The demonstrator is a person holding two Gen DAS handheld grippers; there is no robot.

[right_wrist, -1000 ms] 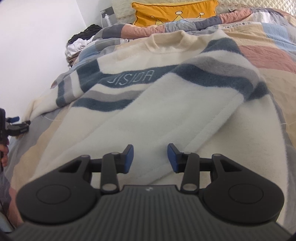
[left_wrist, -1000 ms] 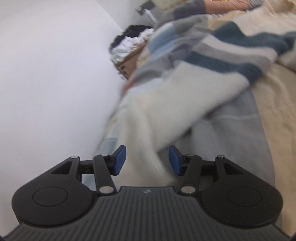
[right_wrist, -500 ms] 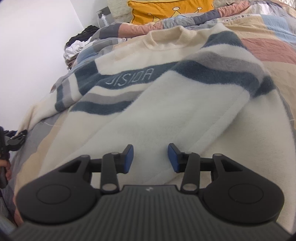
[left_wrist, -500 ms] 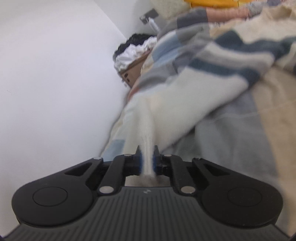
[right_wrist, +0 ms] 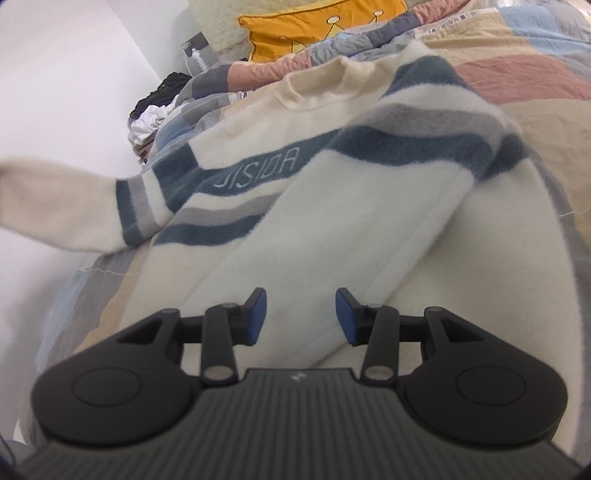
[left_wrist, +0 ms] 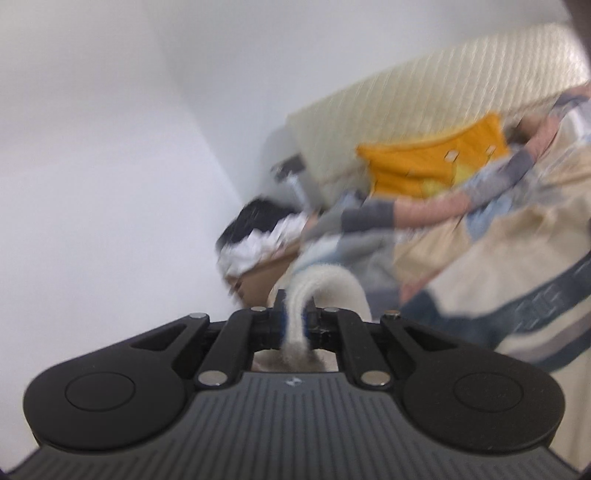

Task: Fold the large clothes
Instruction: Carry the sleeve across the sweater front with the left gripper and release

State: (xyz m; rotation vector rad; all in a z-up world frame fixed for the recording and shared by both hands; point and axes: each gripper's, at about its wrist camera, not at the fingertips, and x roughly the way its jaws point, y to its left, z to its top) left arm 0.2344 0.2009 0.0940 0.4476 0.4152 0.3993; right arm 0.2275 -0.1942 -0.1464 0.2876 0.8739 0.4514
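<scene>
A cream sweater (right_wrist: 332,206) with blue and grey stripes and pale lettering lies spread on the bed. One sleeve is folded across its front. My left gripper (left_wrist: 294,317) is shut on the cuff of the other sleeve (left_wrist: 321,280), held up in the air. That raised sleeve (right_wrist: 62,206) stretches out to the left in the right wrist view. My right gripper (right_wrist: 300,315) hovers open just above the sweater's lower body, with nothing between its blue pads.
The bed has a patchwork quilt (right_wrist: 517,74) and an orange cushion (right_wrist: 317,26) at the headboard (left_wrist: 424,92). A heap of black and white clothes (right_wrist: 155,107) sits on a cardboard box (left_wrist: 266,273) by the white wall (left_wrist: 92,147) on the left.
My left gripper closed on the sleeve cuff and then rose sharply, lifting the sleeve off the bed. The right gripper has barely moved and stays open.
</scene>
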